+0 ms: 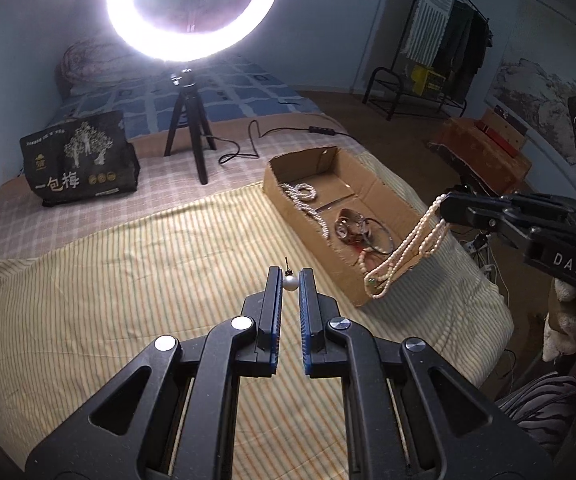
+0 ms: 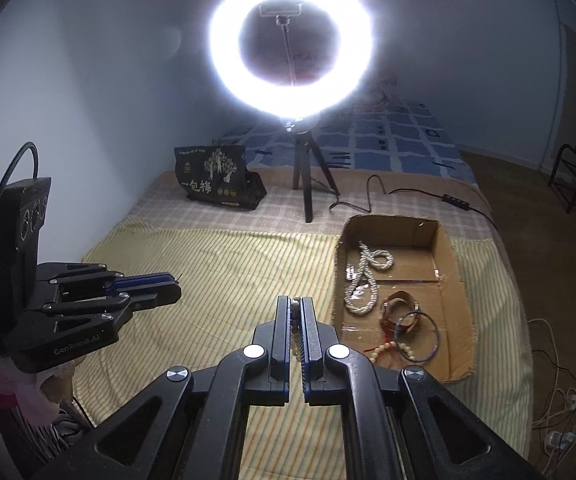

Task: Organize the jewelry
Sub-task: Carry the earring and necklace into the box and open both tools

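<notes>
Pearl earring sits pinched between the left gripper's fingertips at frame centre, above the striped sheet. Right gripper, at right, clamps a beaded necklace dangling over the cardboard box.

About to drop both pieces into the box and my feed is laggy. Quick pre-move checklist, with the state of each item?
1. Left gripper jaws pinching the small white pearl earring: ok.
2. Right gripper holding the long cream pearl necklace: ok.
3. Necklace strands hanging over the open brown cardboard box: cannot tell.
4. Free floor space in the box, far end: ok.
5. Black ring-light cable away from the box: ok.
</notes>
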Available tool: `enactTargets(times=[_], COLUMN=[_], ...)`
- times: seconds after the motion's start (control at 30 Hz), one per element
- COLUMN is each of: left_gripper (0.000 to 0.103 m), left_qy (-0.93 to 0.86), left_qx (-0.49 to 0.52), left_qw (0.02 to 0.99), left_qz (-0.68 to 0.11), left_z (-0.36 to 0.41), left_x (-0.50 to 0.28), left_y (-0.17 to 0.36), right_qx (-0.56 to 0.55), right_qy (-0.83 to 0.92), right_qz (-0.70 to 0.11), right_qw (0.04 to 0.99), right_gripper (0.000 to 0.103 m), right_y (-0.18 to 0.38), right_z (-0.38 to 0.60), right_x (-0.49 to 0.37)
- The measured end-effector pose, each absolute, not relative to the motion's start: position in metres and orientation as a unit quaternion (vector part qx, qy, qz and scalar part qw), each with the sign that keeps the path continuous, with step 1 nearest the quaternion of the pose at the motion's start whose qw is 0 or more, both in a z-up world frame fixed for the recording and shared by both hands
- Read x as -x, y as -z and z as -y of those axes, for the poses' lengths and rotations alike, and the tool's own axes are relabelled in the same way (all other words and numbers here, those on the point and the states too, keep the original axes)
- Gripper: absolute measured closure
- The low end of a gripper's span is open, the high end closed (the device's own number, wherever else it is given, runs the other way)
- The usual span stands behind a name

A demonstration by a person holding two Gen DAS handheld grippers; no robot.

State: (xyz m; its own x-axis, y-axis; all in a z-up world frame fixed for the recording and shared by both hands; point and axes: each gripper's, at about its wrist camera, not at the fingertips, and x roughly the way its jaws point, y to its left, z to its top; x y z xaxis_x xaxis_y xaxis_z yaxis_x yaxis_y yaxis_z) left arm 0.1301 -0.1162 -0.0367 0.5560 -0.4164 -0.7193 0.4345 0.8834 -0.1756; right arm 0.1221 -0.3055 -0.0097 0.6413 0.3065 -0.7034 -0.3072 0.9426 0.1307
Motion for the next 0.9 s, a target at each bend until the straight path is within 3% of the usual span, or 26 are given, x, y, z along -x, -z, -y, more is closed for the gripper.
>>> enactTargets(times=[0.37, 0.9], left_gripper=[0.097, 0.097], left_qy=[0.269, 0.294], left_qx=[-0.019, -0.039], left_qw=[0.878, 0.873], left_qz=[-0.395, -0.387], left_z=[0.167, 0.235], left_x=[-0.133, -0.151], left_y=[0.032, 0.048], right_qx=[-0.014, -0.021], right_qy=[-0.135, -0.108], right_qz=[-0.366, -0.372], right_qw=[0.921, 0.922], right_gripper=[0.102, 0.102], right_y=[-0.007, 0.015], right_z=[0.354, 0.394], right_x=[-0.127, -0.182])
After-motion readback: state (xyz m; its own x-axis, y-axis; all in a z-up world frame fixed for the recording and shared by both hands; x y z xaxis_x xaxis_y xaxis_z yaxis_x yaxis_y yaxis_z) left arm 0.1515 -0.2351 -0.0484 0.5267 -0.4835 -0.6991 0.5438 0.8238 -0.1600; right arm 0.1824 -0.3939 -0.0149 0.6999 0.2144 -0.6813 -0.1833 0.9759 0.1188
